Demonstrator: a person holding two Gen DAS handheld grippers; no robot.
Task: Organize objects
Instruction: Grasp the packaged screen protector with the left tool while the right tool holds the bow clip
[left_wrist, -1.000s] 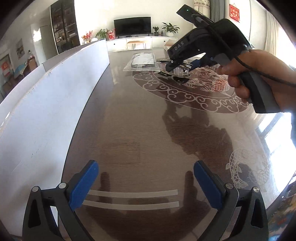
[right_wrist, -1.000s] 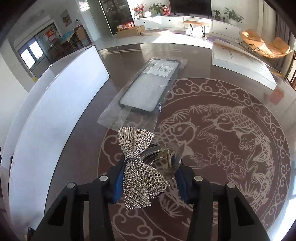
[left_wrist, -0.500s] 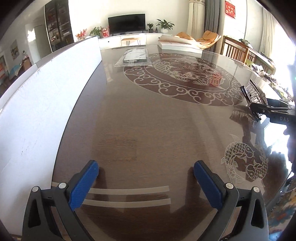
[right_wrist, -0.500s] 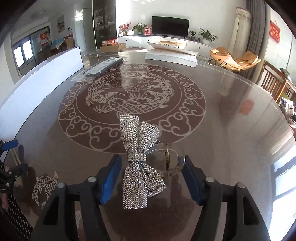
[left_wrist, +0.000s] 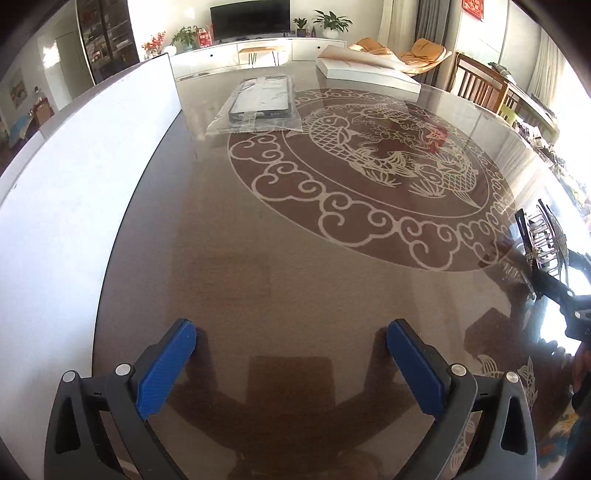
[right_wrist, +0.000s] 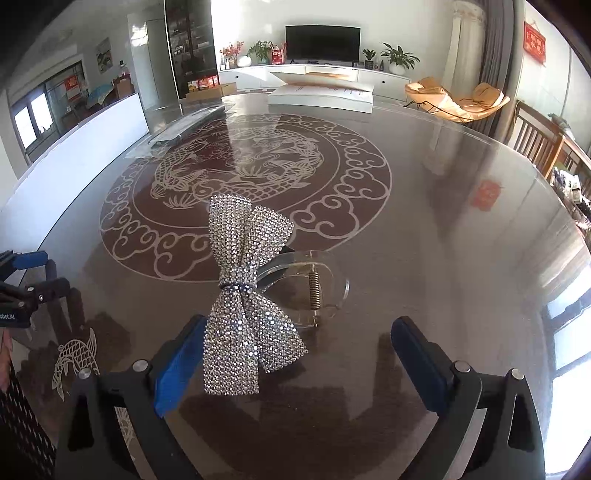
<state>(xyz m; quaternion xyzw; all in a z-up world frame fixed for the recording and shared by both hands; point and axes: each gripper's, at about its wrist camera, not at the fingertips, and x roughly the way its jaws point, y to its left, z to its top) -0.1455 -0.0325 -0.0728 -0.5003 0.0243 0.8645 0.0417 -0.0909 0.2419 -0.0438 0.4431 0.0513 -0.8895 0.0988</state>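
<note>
rhinestone bow hair clip (right_wrist: 247, 295) lies on the glass table (right_wrist: 424, 229) between the right gripper (right_wrist: 295, 358) blue pads, nearer the left one, which may just touch it. its jaws have just been opening and now stand wide, so the set-down step looks about finished. left gripper (left_wrist: 291, 362) hangs spread over bare glass, holding nothing. farther off, a bagged phone case (left_wrist: 260, 101) lies beside the white board (left_wrist: 92, 147); next probably calls for backing away cleanly and reaching for it.

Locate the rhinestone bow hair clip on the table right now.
In the right wrist view, the rhinestone bow hair clip lies on the table between the right hand-held gripper's open jaws, at the near rim of the dragon medallion.
</note>
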